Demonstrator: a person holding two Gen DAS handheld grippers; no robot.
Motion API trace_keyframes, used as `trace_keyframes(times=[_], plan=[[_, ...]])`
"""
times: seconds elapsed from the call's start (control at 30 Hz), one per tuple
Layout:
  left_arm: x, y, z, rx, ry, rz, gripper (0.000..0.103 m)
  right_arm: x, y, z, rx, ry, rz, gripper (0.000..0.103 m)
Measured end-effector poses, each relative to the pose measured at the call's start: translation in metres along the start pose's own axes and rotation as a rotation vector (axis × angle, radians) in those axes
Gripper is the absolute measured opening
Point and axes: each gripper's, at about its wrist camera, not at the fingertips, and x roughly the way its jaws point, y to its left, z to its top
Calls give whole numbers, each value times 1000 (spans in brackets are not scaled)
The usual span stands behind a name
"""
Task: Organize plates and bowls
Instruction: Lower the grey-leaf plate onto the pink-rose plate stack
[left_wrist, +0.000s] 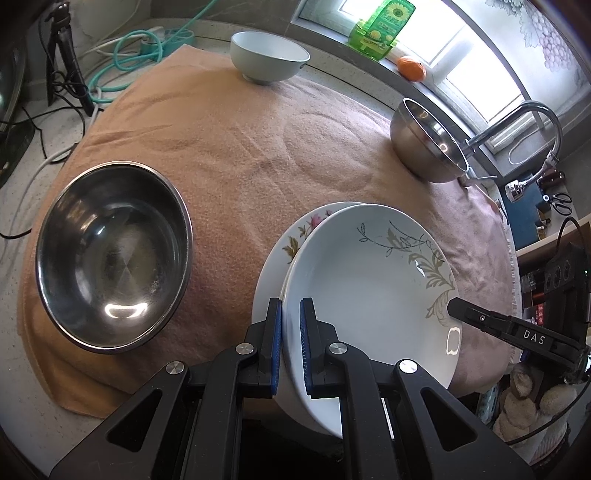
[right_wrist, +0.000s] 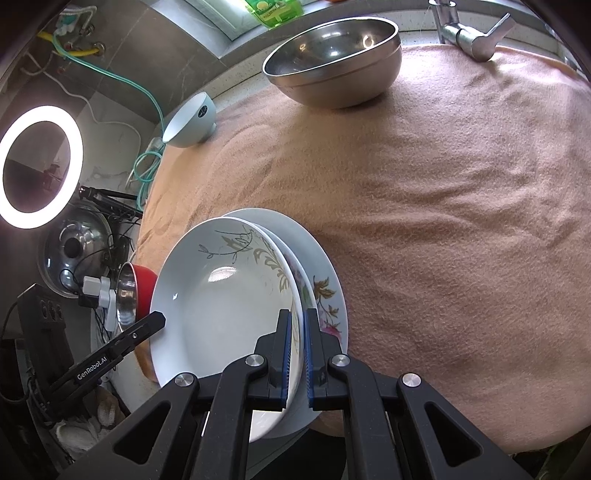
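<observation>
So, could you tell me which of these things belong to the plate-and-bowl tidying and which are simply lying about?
Part of the job:
- leaf-pattern plate, gripped by left gripper and right gripper
- flower-pattern plate beneath
- large steel bowl
- small steel bowl
- pale ceramic bowl

Lying about:
- orange
- green bottle
- faucet
- ring light

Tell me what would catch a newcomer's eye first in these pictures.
Front and centre, the leaf-patterned plate sits on a floral plate, gripped at opposite rims by the left tool and right tool. A big steel bowl rests left on the peach towel.
</observation>
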Motion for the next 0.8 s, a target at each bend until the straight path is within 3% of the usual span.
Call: trace_keyframes(times=[0.8], plan=[[-3,-2,2,17,-3,-1,8,-2,-3,1,3,5,4,9]])
